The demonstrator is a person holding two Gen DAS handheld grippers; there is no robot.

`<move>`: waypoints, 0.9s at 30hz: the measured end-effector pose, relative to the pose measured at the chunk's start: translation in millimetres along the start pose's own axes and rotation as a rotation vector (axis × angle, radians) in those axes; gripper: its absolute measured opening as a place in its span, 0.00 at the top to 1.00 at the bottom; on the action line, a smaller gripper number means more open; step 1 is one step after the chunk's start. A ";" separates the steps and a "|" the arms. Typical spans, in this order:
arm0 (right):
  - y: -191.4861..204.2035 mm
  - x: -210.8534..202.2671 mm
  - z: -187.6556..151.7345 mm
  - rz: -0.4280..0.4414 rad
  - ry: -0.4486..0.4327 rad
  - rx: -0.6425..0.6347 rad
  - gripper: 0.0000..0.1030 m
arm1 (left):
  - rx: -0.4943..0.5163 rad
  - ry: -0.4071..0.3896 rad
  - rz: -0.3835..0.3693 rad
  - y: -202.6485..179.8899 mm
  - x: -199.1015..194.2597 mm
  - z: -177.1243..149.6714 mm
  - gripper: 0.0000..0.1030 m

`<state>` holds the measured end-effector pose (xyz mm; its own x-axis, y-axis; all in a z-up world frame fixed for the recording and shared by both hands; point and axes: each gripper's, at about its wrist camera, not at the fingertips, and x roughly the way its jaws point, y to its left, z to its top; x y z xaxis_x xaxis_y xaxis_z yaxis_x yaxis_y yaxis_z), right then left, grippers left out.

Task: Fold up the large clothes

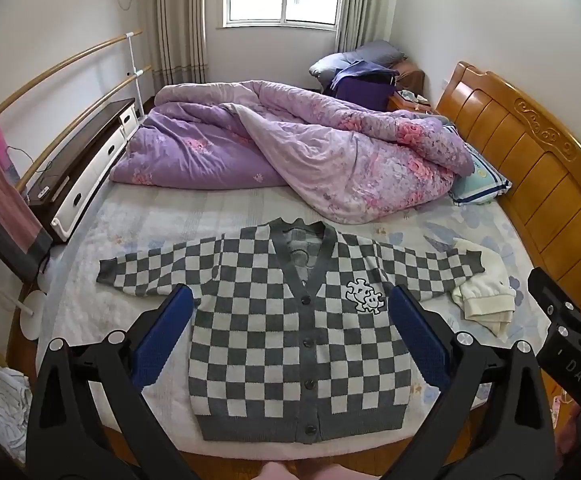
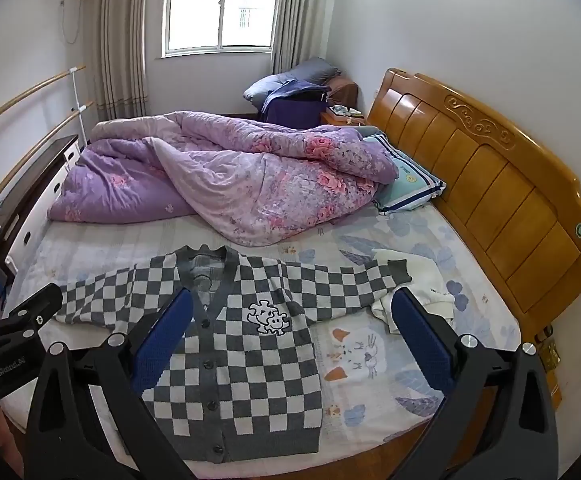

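Note:
A grey and white checkered cardigan (image 1: 290, 344) lies flat and buttoned on the bed, front up, sleeves spread to both sides; it also shows in the right wrist view (image 2: 242, 376). My left gripper (image 1: 290, 300) is open and empty, held above the cardigan's chest. My right gripper (image 2: 290, 304) is open and empty, above the cardigan's right side and the bare sheet. The right gripper's body shows at the right edge of the left wrist view (image 1: 562, 320). The cardigan's right sleeve end rests on a white garment (image 1: 486, 292).
A crumpled purple floral quilt (image 1: 290, 148) fills the far half of the bed. A pillow (image 1: 478, 180) lies by the wooden headboard (image 1: 530, 152). A dark cabinet (image 1: 86, 156) and rails stand left. The bed's near edge (image 1: 290, 456) is just below the cardigan's hem.

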<state>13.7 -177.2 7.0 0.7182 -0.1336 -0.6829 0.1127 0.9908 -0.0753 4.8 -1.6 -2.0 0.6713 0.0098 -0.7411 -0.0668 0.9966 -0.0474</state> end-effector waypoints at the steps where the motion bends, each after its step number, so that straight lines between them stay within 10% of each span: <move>1: -0.9 -0.1 0.3 0.001 -0.001 0.003 0.07 | -0.001 0.001 -0.002 1.5 -0.4 1.6 0.05; 27: 1.8 -1.9 5.0 -0.009 0.021 0.031 0.07 | 0.048 0.002 -0.011 5.0 0.2 5.1 0.05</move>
<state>16.0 -175.3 11.8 0.7022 -0.1419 -0.6977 0.1407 0.9883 -0.0594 8.4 3.8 1.1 0.6702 -0.0016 -0.7422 -0.0236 0.9994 -0.0236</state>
